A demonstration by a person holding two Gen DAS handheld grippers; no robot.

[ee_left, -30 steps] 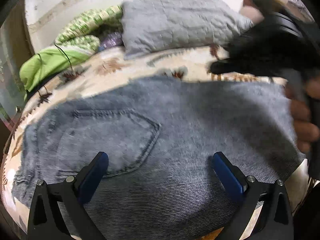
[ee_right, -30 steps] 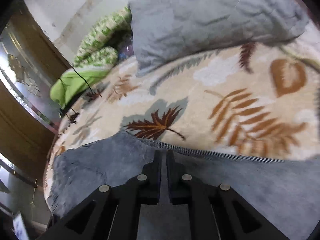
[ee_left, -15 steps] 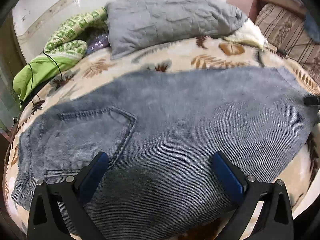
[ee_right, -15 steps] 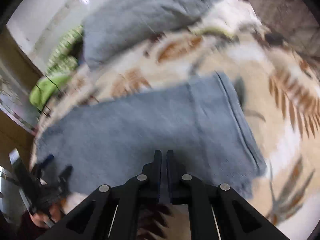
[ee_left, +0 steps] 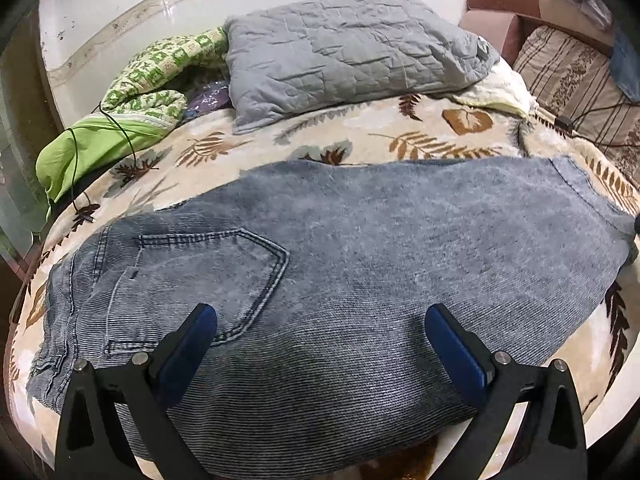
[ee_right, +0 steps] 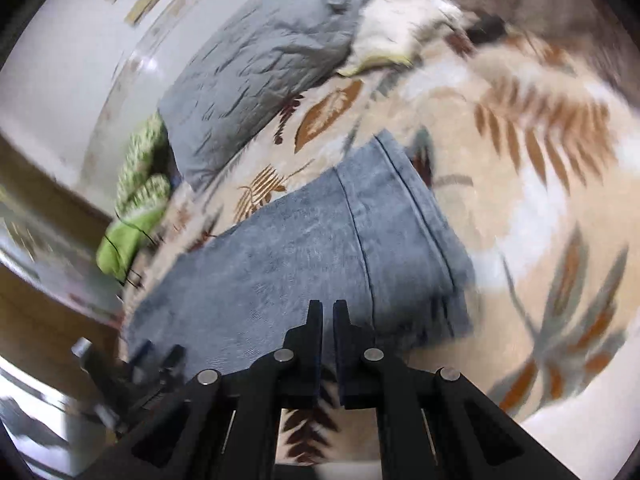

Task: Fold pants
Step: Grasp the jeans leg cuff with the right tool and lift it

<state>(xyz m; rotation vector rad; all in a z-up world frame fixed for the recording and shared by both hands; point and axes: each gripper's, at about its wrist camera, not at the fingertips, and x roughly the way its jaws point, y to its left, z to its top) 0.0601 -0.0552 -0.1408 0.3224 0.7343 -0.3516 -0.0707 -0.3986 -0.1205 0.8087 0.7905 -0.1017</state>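
Jeans (ee_left: 360, 264), grey-blue denim, folded lengthwise and laid flat across the leaf-print blanket (ee_left: 360, 140) of the bed; waistband end toward the left of my left view, hem end toward the right. Back pocket (ee_left: 200, 280) faces up, stitched outline plain, near the waistband. Hem (ee_right: 416, 216), seen from my right view, shows a doubled seam line and lies flat on the blanket, its near corner a little rumpled. My left gripper (ee_left: 320, 336) hangs just above the near edge of the jeans with its blue-padded fingers (ee_left: 192, 344) spread wide, one over the pocket's lower corner, the other over the leg; nothing is between them and I cannot tell whether they touch the cloth. My right gripper (ee_right: 327, 312) stands at the near edge of the leg close to the hem, fingers drawn nearly together with only a thin slit between; I cannot tell whether any denim is caught in that slit. Grey quilted pillow (ee_left: 352, 52) at the head of the bed, well apart from the jeans. Green patterned bedding (ee_left: 152, 80) bundled beside the pillow on the left, a thin black cable (ee_left: 120, 136) trailing over it. Striped cushion (ee_left: 576, 76) at the far right edge of my left view.
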